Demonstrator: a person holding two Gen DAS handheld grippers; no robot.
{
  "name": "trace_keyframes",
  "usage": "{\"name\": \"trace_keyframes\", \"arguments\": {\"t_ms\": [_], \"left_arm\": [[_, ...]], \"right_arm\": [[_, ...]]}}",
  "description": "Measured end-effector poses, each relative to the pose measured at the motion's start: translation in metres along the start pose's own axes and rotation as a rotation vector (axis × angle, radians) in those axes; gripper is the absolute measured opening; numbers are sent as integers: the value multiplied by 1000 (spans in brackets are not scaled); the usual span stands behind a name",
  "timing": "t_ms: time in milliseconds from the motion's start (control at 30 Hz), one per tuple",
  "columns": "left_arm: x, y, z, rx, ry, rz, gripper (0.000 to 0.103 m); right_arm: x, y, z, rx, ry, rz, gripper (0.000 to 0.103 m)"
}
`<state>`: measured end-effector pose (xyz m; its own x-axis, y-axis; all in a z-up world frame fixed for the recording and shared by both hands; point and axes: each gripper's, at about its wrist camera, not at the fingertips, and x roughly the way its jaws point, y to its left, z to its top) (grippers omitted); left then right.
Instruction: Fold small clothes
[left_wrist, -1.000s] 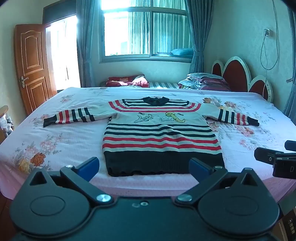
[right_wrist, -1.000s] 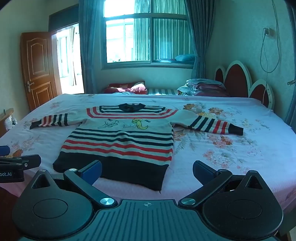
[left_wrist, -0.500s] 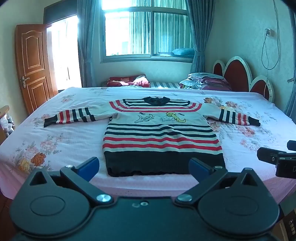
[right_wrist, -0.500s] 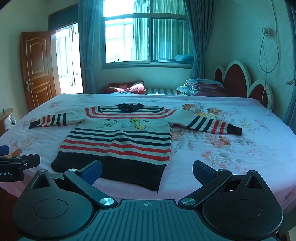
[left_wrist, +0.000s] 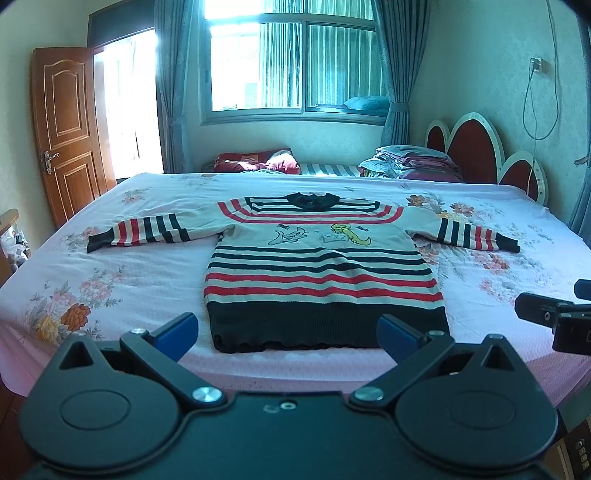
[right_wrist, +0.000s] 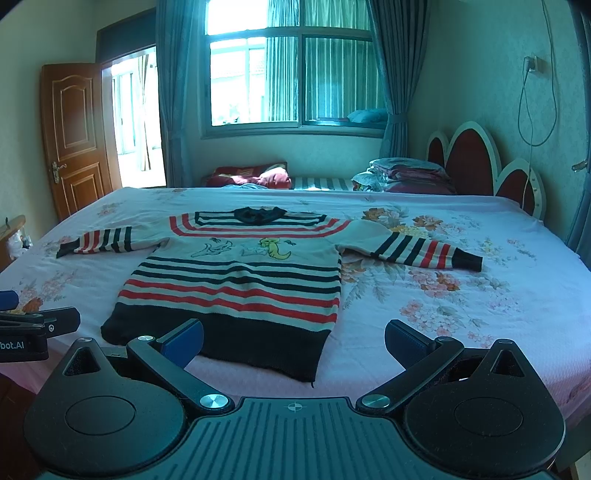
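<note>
A small striped sweater (left_wrist: 321, 273) (right_wrist: 240, 280) lies flat on the bed, face up, both sleeves spread out, dark hem toward me. Red, dark and cream bands run across it, with cartoon figures on the chest. My left gripper (left_wrist: 286, 332) hovers open just short of the hem, holding nothing. My right gripper (right_wrist: 293, 341) is open too, near the sweater's lower right corner, with its left fingertip (right_wrist: 184, 341) over the hem. Each gripper shows at the edge of the other's view: the right gripper (left_wrist: 554, 321) and the left gripper (right_wrist: 33, 328).
The bed (left_wrist: 110, 280) (right_wrist: 480, 302) has a pink floral sheet. Folded bedding (left_wrist: 410, 162) and a red pillow (left_wrist: 258, 166) sit at its far side. A headboard (left_wrist: 480, 155) stands at the right, a wooden door (left_wrist: 66, 129) at the left.
Both grippers have drifted slightly, the sweater shifting a little in each view. Both stay open and the sweater lies untouched.
</note>
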<state>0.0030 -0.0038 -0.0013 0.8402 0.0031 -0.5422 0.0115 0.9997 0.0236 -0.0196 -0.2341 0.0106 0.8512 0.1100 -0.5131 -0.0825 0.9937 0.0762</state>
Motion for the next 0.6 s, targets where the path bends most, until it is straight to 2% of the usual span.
{"name": "trace_keyframes", "arguments": {"t_ms": [600], "left_arm": [[0,0,0,-3,0,0,103]], "right_arm": [[0,2,1,-8,-2,0,103]]}}
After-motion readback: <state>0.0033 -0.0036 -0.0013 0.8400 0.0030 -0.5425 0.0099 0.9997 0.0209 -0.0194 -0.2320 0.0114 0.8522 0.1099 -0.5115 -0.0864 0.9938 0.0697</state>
